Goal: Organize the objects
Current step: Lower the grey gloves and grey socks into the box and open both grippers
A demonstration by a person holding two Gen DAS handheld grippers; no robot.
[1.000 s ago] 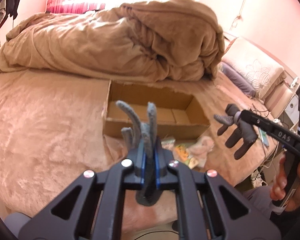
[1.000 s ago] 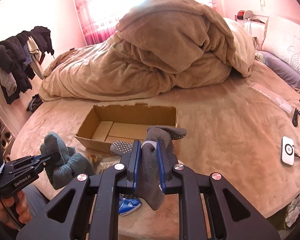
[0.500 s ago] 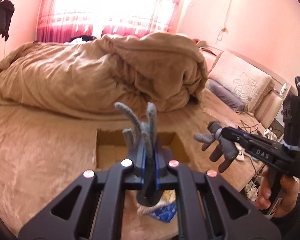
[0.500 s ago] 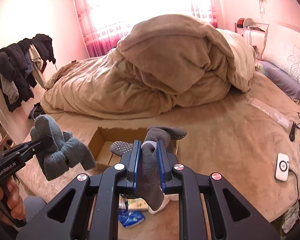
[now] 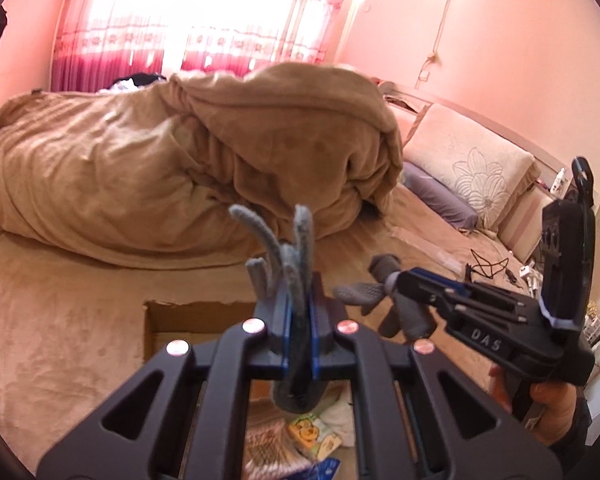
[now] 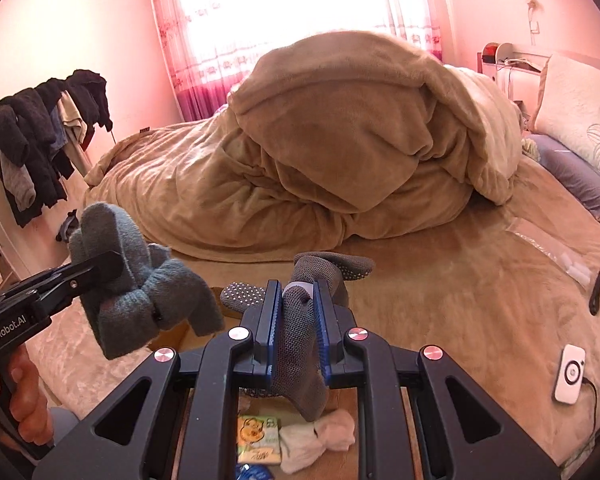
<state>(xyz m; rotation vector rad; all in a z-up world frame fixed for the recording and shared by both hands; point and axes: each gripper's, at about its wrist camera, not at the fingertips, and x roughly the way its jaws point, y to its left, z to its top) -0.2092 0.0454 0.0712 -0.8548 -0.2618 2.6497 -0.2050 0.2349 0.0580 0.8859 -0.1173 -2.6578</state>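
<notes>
My left gripper (image 5: 298,320) is shut on a grey knit glove (image 5: 288,248), its fingers sticking up; it also shows in the right wrist view (image 6: 140,280). My right gripper (image 6: 296,320) is shut on a dark grey dotted glove (image 6: 300,344), which also shows in the left wrist view (image 5: 396,300). Both gloves are held in the air above an open cardboard box (image 5: 180,320) on the bed, mostly hidden behind the grippers. The two grippers are close together, side by side.
A big tan duvet (image 6: 340,140) is piled on the bed behind the box. Snack packets (image 6: 258,440) and a white sock (image 6: 320,440) lie near the front edge. Pillows (image 5: 472,176), a phone and a charger (image 6: 570,372) are at the right. Clothes (image 6: 40,132) hang at the left.
Both grippers have risen with their gloves and come closer together. The box has dropped low in both views and is now mostly hidden behind the grippers.
</notes>
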